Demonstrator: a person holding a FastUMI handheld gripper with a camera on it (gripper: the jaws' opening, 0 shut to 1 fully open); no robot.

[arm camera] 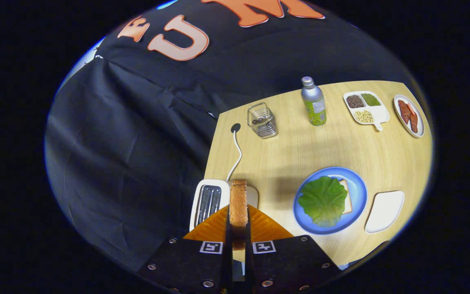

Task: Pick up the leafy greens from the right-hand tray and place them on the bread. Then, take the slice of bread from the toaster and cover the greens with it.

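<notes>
Jaws of the gripper (238,228) clamp the bread slice (238,202) edge-on above the toaster (208,200), right of which lies the lettuce (323,200) on the blue plate (357,192).

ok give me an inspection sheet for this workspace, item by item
surface: light wooden table, bare in the middle
job's things: leafy greens already lying on the bread on the blue plate; white tray beside the plate; toast slice held upright above the toaster
clutter: bottle, wire holder, divided dish of grains, small plate of reddish pieces
grippers: gripper with fingers pressed on both faces of the toast slice
cables: white cord running from the toaster to a table hole
surroundings: black cloth wall
</notes>
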